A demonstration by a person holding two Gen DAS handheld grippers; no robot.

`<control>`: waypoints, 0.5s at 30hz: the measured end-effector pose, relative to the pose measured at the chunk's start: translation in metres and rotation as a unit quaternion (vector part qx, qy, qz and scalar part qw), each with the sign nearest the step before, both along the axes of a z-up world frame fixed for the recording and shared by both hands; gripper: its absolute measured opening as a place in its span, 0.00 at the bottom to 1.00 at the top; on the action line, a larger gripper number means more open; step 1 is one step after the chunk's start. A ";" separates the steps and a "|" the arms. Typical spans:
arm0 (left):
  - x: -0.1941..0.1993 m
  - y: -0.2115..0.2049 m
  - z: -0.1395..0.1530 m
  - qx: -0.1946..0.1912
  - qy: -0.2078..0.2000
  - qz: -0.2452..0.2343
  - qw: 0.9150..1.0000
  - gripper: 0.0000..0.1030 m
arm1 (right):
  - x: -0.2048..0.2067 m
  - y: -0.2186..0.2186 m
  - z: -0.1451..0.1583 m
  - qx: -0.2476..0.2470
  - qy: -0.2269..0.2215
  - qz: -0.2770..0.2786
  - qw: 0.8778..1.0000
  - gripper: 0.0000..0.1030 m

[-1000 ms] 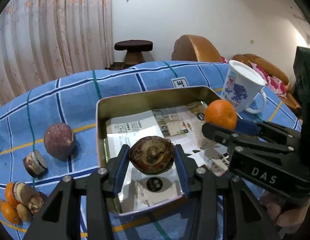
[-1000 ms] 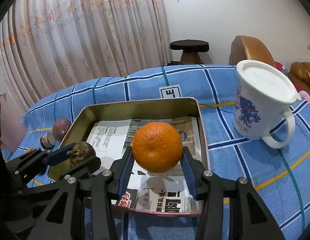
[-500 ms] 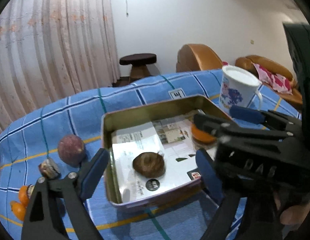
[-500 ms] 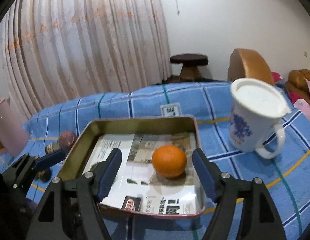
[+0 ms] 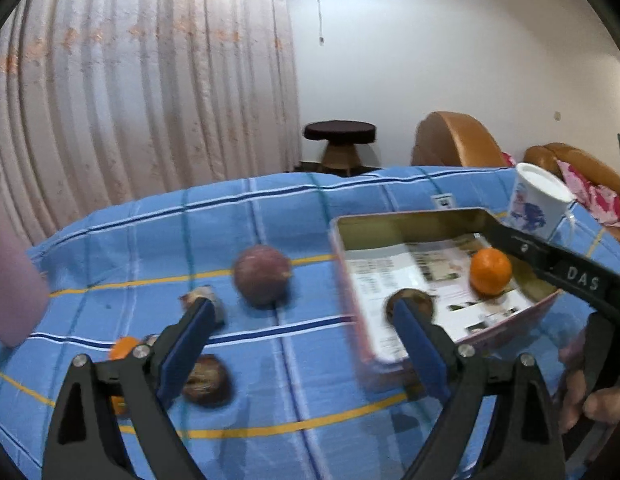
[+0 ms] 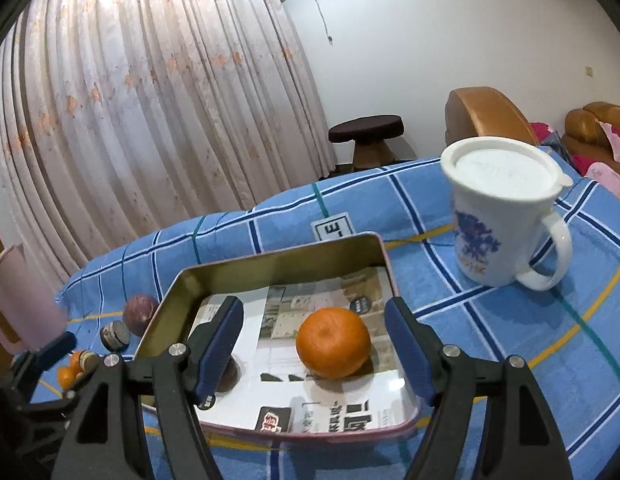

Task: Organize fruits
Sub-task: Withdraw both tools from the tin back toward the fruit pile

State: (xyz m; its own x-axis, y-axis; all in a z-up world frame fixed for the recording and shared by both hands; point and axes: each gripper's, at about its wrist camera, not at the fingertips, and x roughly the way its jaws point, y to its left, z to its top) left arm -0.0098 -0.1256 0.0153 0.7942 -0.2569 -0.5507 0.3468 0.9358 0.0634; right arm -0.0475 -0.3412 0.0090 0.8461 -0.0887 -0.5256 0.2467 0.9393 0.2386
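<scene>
Fruits partly sorted: an orange (image 6: 333, 342) and a brown fruit (image 5: 409, 307) lie in the tin tray (image 6: 278, 258); a purple fruit (image 5: 262, 275) and smaller pieces (image 5: 206, 380) remain on the tablecloth (image 5: 310, 380). Left gripper (image 5: 306, 344) and right gripper (image 6: 313, 352) are both spread, empty.

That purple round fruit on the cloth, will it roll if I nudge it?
Probably. The purple fruit looks near-spherical and sits free on the flat tablecloth, so a nudge likely rolls it. Its skin looks smooth and firm, so centre the open jaws of the left gripper.
</scene>
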 end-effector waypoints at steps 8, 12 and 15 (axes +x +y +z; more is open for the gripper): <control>0.000 0.033 -0.005 0.009 -0.007 0.031 0.999 0.91 | -0.010 0.026 0.009 -0.088 -0.015 -0.035 0.995 0.72; -0.002 0.044 -0.006 0.013 -0.009 0.034 0.999 0.91 | -0.011 0.039 0.010 -0.117 -0.006 -0.046 0.992 0.72; -0.003 0.054 -0.005 0.008 -0.014 0.037 0.999 0.91 | -0.015 0.052 0.011 -0.133 -0.007 -0.047 0.990 0.72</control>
